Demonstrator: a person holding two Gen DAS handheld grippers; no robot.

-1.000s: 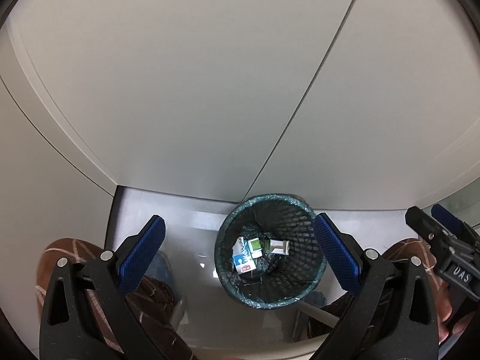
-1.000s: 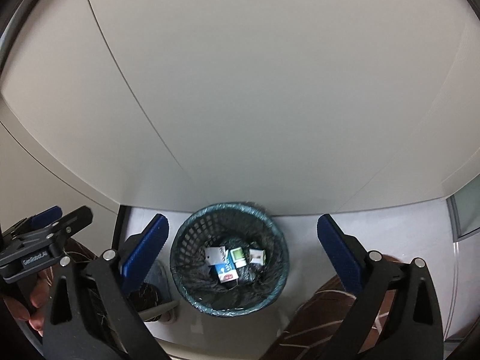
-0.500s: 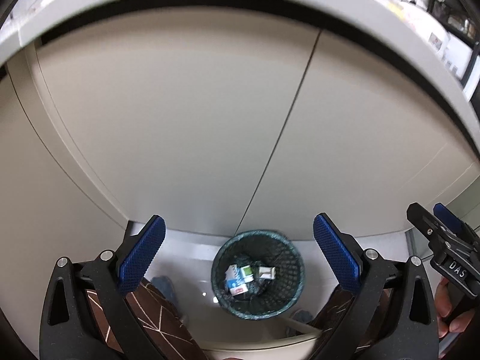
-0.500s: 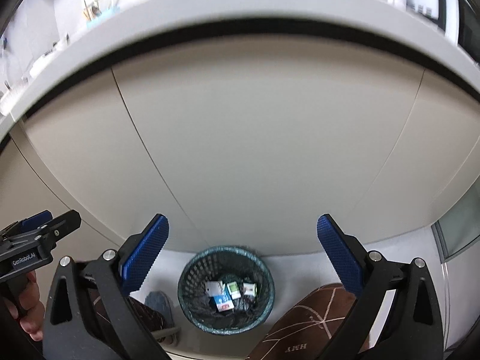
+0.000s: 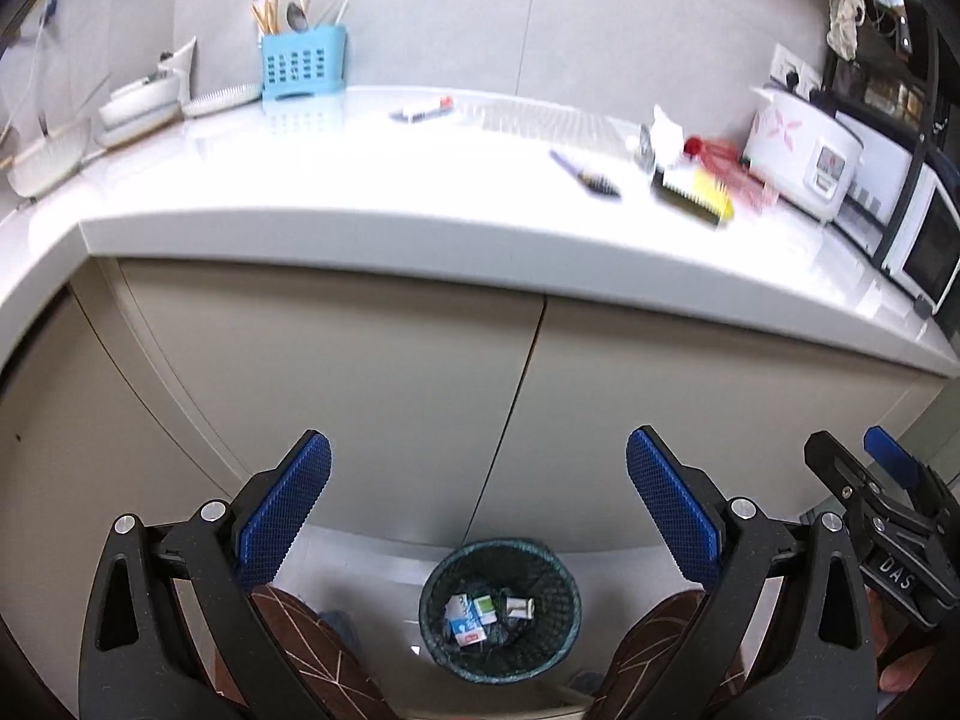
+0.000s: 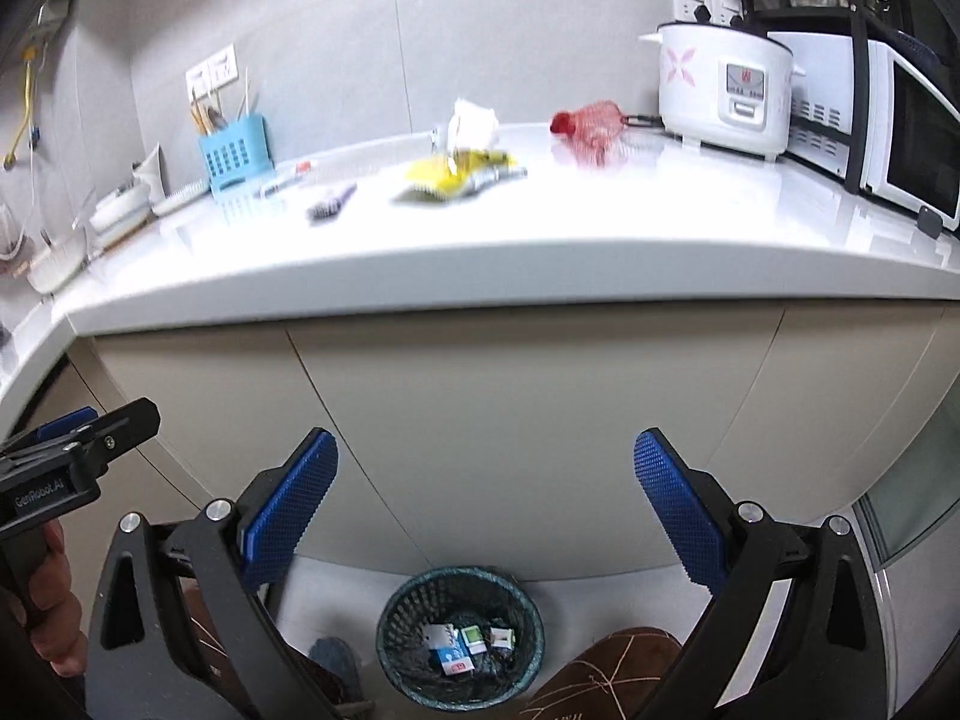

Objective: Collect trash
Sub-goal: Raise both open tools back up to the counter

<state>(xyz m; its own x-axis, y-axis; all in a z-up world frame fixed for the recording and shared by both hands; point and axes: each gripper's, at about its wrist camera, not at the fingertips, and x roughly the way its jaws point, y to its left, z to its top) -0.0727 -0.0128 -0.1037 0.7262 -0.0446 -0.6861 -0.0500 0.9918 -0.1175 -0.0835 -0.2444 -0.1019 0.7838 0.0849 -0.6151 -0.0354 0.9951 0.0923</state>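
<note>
1. The things on the white counter (image 5: 420, 204) look blurry, so some are hard to make out. I can see a yellow wrapper (image 6: 456, 177), a white crumpled paper (image 6: 474, 120) behind it, and a red net thing (image 6: 585, 123) near the rice cooker (image 6: 720, 90). I cannot tell what the small pen-like thing (image 5: 423, 111) by the blue cup holder (image 5: 303, 63) is.
2. The microwave (image 6: 900, 126) is cut off at the right edge of the picture.
3. The bin (image 5: 501, 606) stands on the floor in front of the cupboard doors (image 5: 360, 396). A few small boxes (image 6: 459, 648) lie in it. Their writing is too small to read.
4. The person's knees in brown trousers (image 5: 312, 648) show at the bottom, partly hidden by the tool arms.
5. The left gripper (image 5: 477, 516) has its two blue pads (image 5: 285, 510) wide apart, and nothing is between them. The bin is low down between them, far below.
6. The right gripper (image 6: 486, 516) is also spread wide and holds nothing. The bin sits below it too.
7. The trash on the counter is up high and well apart from both grippers.
</note>
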